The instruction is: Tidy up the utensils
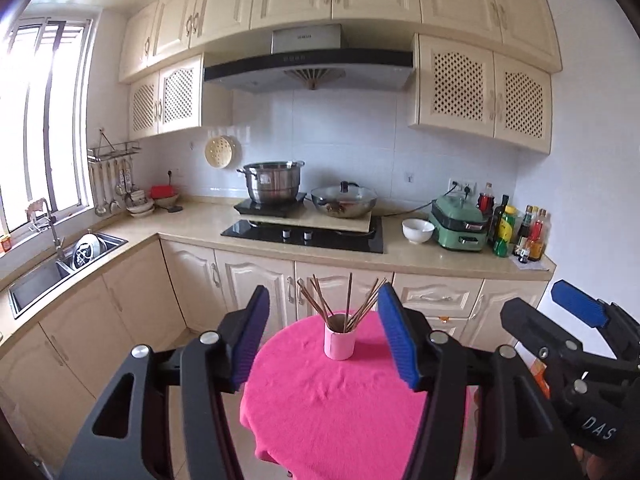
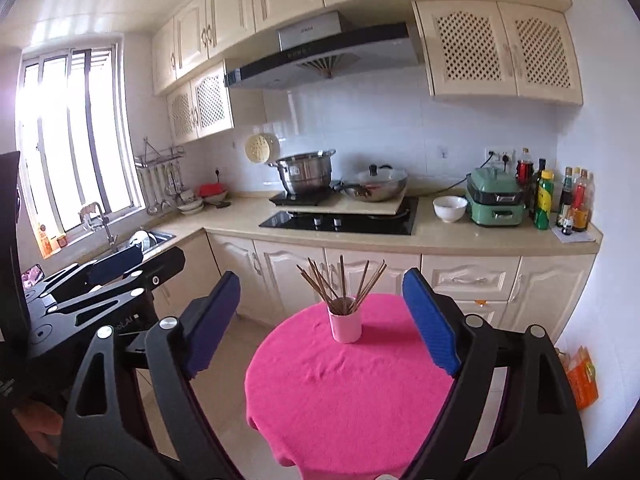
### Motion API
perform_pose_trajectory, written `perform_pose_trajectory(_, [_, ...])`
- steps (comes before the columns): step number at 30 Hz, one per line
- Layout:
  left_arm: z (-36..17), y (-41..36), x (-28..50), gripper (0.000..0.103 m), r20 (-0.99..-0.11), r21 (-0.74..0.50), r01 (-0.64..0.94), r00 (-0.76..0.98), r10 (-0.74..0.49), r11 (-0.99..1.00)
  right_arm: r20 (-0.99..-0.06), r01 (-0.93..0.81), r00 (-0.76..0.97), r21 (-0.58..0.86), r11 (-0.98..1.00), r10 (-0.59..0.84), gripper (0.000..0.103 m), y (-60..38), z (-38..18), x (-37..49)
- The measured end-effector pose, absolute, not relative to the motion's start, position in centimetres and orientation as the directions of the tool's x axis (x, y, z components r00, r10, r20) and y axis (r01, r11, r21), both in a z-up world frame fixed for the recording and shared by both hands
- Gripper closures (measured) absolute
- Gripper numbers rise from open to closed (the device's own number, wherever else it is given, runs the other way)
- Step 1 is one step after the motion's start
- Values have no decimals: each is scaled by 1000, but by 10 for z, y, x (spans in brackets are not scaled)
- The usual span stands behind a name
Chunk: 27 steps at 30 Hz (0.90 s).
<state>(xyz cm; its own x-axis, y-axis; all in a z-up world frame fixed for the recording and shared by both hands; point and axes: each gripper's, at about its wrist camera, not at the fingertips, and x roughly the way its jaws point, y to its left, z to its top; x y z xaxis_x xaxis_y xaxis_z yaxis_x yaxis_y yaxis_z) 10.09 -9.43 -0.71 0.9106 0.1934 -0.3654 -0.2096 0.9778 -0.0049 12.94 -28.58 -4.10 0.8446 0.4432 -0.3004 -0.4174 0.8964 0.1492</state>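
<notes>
A pink cup [image 1: 339,342] [image 2: 346,325] stands on a round table with a pink cloth [image 1: 340,408] [image 2: 344,392]. Several brown chopsticks [image 1: 348,300] [image 2: 340,284] stand in it, fanned out. My left gripper [image 1: 322,332] is open and empty, held above the table's near side, the cup showing between its blue pads. My right gripper [image 2: 322,320] is open and empty, also short of the cup. Each gripper shows at the edge of the other's view: the right one [image 1: 576,328], the left one [image 2: 100,280].
A beige counter [image 1: 208,220] runs behind the table with a black hob [image 1: 304,234], a steel pot [image 1: 274,182], a lidded wok [image 1: 344,200], a white bowl [image 1: 418,230], a green cooker [image 1: 460,222] and bottles [image 1: 516,228]. A sink [image 1: 48,276] is at left. Orange bags [image 2: 582,376] lie on the floor at right.
</notes>
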Motion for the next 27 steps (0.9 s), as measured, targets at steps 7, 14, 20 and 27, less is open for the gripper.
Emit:
perform_pose_trajectory(7, [20, -85, 56, 38, -338, 0, -213, 920, 200, 977, -285, -405, 862, 109, 908, 419, 16, -272, -18, 84])
perform_pose_trajectory(14, [43, -66, 18, 34, -312, 1, -182, 934, 174, 983, -273, -381, 877, 107, 919, 395, 13, -255, -1, 47])
perform_pose_trajectory(20, [56, -51, -6, 33, -295, 9, -169, 941, 164, 986, -251, -361, 895, 82, 929, 370, 12, -238, 14, 16])
perform_pose_trajectory(27, [61, -35, -32, 33, -278, 15, -150, 949, 148, 989, -251, -346, 903, 57, 936, 349, 12, -222, 22, -7])
